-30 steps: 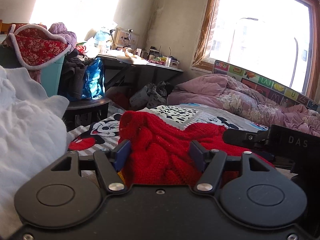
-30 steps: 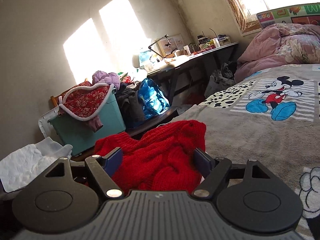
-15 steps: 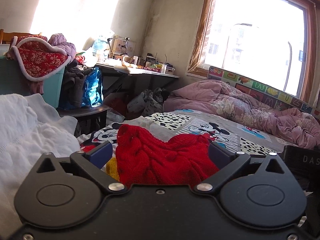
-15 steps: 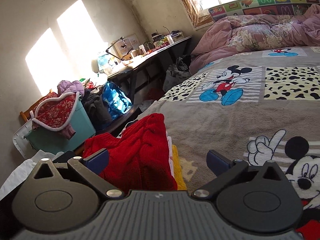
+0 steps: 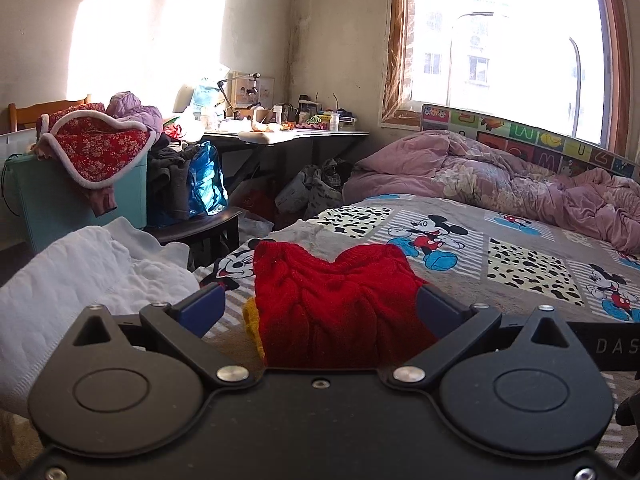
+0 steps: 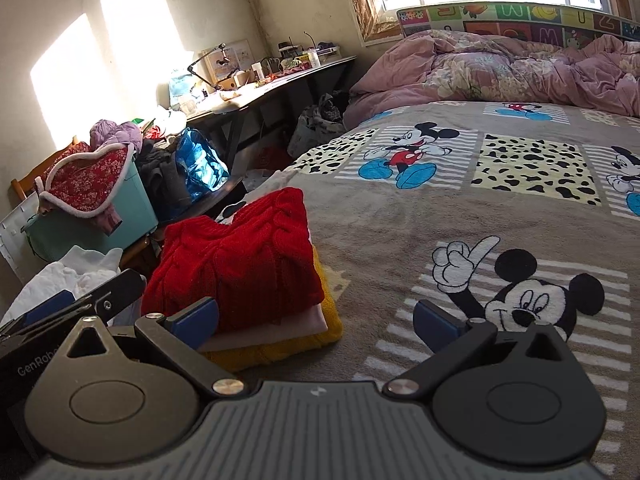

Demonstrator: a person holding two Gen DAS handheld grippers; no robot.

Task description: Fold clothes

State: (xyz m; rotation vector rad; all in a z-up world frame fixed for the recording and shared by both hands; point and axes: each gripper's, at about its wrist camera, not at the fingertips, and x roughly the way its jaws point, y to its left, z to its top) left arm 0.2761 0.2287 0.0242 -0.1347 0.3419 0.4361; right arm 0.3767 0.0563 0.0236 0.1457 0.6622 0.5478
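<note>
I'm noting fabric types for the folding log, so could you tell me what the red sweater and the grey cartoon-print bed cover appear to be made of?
The red sweater looks like chunky knitted yarn, wool or acrylic: raised cable braids and ribbing show, with a matte surface. The bed cover looks like soft plush fleece, judging by its fuzzy nap and slightly blurred printed edges; the exact fibre cannot be told.

A chunky cable knit is seen on the red sweater (image 6: 236, 256), laid over a smooth pale pink cloth (image 6: 276, 330) and a nubbly yellow knit (image 6: 288, 350). The bed cover (image 6: 420, 216) is shown as a short, matt fleece (printed with cartoon mice). Matt black plastic with shiny metal rivets is seen on the right claw (image 6: 316, 318); its pads are dull blue.
</note>
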